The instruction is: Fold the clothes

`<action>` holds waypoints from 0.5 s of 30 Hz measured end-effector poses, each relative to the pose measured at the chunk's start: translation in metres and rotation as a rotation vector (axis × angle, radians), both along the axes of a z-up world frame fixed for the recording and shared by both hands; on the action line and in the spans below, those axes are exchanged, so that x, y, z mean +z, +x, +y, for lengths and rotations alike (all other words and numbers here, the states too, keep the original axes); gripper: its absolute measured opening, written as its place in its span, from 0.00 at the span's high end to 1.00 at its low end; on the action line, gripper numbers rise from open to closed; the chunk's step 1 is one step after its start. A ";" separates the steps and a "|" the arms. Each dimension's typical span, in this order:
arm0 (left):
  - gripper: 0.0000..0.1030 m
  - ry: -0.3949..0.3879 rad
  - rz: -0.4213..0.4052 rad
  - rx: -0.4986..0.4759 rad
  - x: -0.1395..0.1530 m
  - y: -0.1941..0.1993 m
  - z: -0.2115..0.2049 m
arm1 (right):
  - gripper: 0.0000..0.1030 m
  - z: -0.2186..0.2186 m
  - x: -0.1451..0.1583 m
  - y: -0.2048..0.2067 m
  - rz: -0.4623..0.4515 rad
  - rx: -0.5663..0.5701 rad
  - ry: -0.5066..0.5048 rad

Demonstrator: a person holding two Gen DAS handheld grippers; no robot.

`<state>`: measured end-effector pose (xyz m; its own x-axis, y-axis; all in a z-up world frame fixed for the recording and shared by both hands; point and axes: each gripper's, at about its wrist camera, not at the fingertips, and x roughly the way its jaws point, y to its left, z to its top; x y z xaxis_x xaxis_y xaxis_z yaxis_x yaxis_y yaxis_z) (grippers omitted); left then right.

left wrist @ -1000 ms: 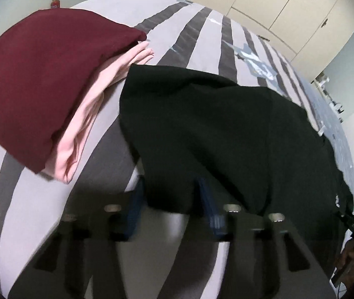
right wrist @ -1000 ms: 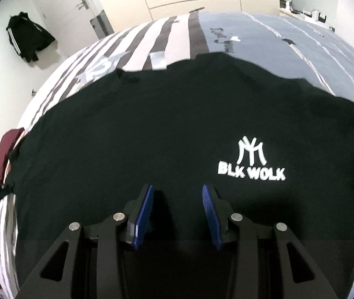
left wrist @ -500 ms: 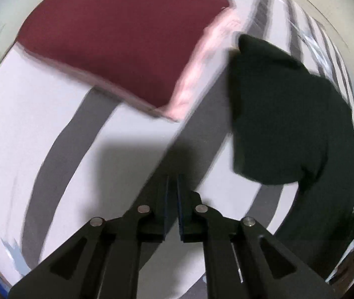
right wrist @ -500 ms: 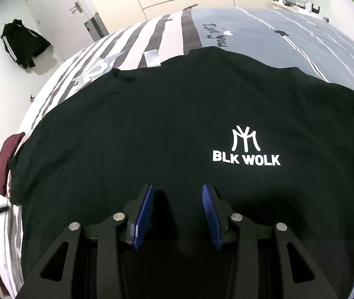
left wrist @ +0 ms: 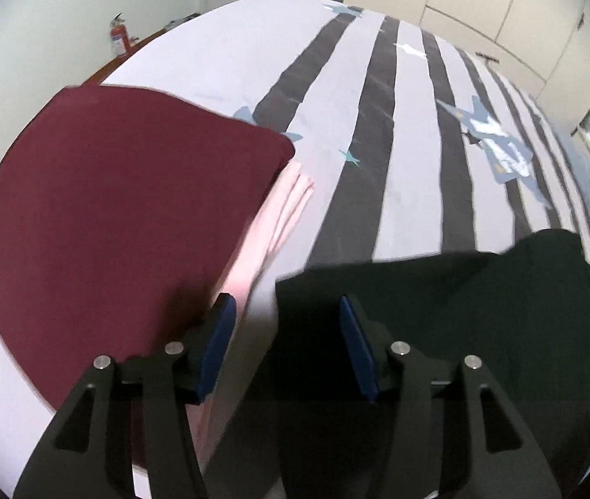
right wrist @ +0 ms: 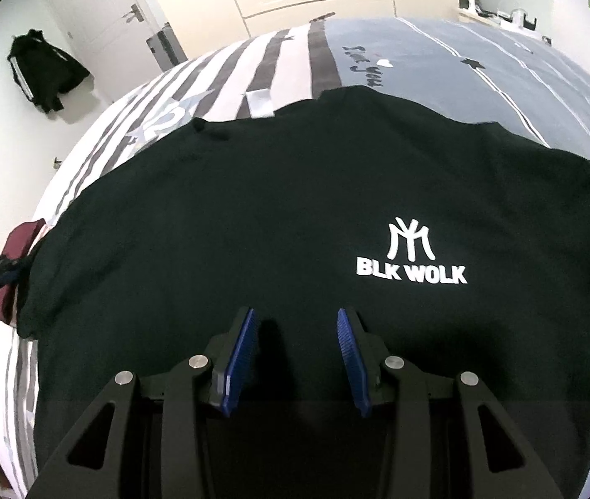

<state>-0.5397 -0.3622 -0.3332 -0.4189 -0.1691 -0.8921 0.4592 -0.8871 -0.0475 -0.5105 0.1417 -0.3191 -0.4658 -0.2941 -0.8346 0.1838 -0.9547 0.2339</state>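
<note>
1. Half a second ago the left gripper (left wrist: 286, 341) was clamped shut over bare striped sheet, with the black T-shirt (left wrist: 453, 312) off to its right; now it hangs above the shirt's left edge and its jaws are opening, with nothing pinched between the blue pads (left wrist: 216, 345).
2. Left wrist view: the shirt's edge runs under the right finger and on to the right. Under and to the left of the left finger lies a folded maroon garment (left wrist: 120, 224) stacked on a folded pink one (left wrist: 282, 216), whose layered edge shows just ahead of that finger. The striped bedsheet (left wrist: 407, 158) stretches ahead of the tips.
3. Right wrist view: the right gripper (right wrist: 295, 349) has not shifted. Its jaws stand partly apart above the shirt, gripping nothing that can be seen. The shirt lies spread flat ahead and to both sides, and its white "BLK WOLK" logo (right wrist: 411, 258) sits ahead and right of the fingers. The left gripper shows blurred at far left.
</note>
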 end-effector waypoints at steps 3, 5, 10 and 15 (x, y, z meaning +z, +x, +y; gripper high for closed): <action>0.67 -0.050 -0.016 -0.051 -0.010 -0.014 0.004 | 0.63 -0.003 0.000 -0.001 0.007 0.011 0.005; 0.99 -0.081 -0.016 -0.092 -0.012 -0.018 0.008 | 0.63 -0.002 -0.003 -0.002 0.003 0.004 0.011; 1.00 -0.180 0.081 -0.043 0.018 -0.014 0.005 | 0.63 0.000 -0.010 -0.003 -0.006 -0.013 0.025; 1.00 -0.119 0.048 -0.067 0.018 -0.025 -0.004 | 0.63 0.001 -0.012 -0.002 -0.002 -0.007 0.033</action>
